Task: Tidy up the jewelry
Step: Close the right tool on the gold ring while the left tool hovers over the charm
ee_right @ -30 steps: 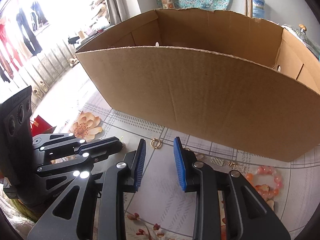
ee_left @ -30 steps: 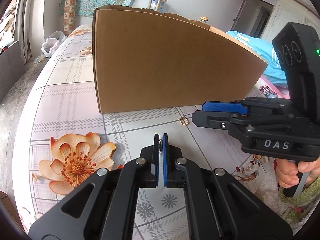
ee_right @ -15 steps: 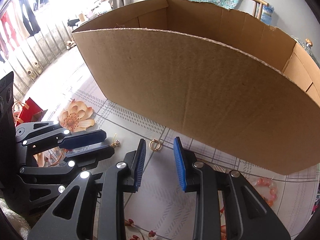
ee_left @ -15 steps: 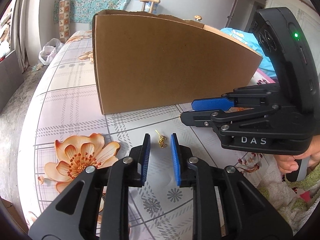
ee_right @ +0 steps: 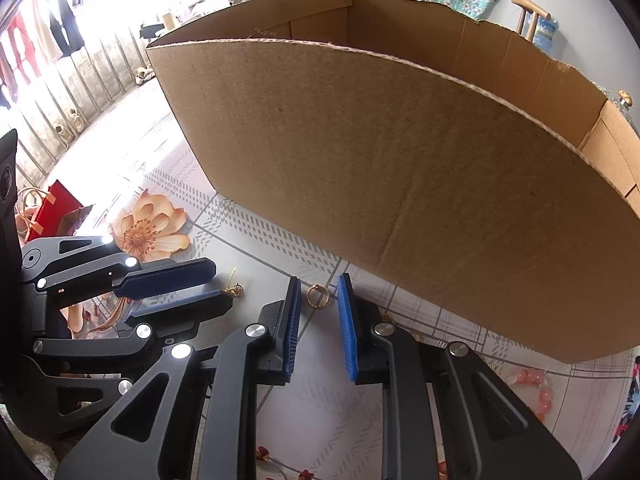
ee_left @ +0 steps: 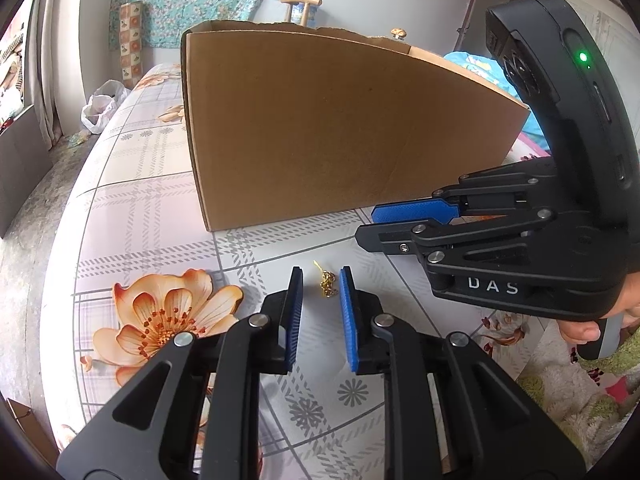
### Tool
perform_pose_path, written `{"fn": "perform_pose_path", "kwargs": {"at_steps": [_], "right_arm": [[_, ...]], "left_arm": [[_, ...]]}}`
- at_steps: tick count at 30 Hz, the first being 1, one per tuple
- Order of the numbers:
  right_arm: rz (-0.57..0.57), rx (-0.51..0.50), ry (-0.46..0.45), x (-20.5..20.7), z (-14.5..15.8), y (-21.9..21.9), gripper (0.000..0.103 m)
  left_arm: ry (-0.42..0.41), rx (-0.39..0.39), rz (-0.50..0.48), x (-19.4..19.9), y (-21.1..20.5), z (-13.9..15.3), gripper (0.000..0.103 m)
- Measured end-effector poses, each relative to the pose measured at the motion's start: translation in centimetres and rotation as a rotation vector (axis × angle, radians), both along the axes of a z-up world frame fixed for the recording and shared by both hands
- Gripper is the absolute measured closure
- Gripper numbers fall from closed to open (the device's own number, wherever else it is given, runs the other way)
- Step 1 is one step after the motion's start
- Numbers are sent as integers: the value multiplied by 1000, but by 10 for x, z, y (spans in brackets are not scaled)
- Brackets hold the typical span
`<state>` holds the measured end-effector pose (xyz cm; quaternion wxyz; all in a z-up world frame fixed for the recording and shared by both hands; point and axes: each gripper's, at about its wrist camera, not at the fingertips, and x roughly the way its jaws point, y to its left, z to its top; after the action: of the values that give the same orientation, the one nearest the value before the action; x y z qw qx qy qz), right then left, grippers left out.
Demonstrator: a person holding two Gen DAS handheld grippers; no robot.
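A small gold earring (ee_left: pixel 326 284) lies on the flowered tablecloth just ahead of my left gripper (ee_left: pixel 321 280), whose blue pads stand open and apart from it. The right wrist view shows the same earring (ee_right: pixel 236 289) at the tip of the left gripper (ee_right: pixel 222 285). A gold ring (ee_right: pixel 317 296) lies flat between the fingertips of my right gripper (ee_right: pixel 319 280). Those jaws are closing, and the pads do not touch the ring. From the left wrist view, the right gripper (ee_left: pixel 366 226) reaches in from the right, low over the table.
A big open cardboard box (ee_right: pixel 400 168) stands right behind both pieces, its wall (ee_left: pixel 340 128) close ahead. A pink bead bracelet (ee_right: pixel 536 388) and small gold bits lie to the right. A hand (ee_left: pixel 580 330) holds the right gripper's handle. The table edge drops off at left.
My left gripper opened and let the gold earring down onto the cloth. The right gripper slid left until the ring sat between its fingers, and its jaws have narrowed.
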<state>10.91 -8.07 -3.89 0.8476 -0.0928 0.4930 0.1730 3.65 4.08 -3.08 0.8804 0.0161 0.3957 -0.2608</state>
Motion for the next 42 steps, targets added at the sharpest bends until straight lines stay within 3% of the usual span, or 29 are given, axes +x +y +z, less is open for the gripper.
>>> {"fn": "perform_pose_path", "kwargs": {"at_steps": [9,33,42], "right_arm": [[-26,32,16,-4,-1,0,91],[-185,122,38,-60,-6,-67,91],[-161,101,39,-67,-5,-65,89]], "left_arm": [[43,42,47,3,-8,7,86],[68,137,116,0,-30,9,86],[64,147,125,-1,-36,8,86]]}}
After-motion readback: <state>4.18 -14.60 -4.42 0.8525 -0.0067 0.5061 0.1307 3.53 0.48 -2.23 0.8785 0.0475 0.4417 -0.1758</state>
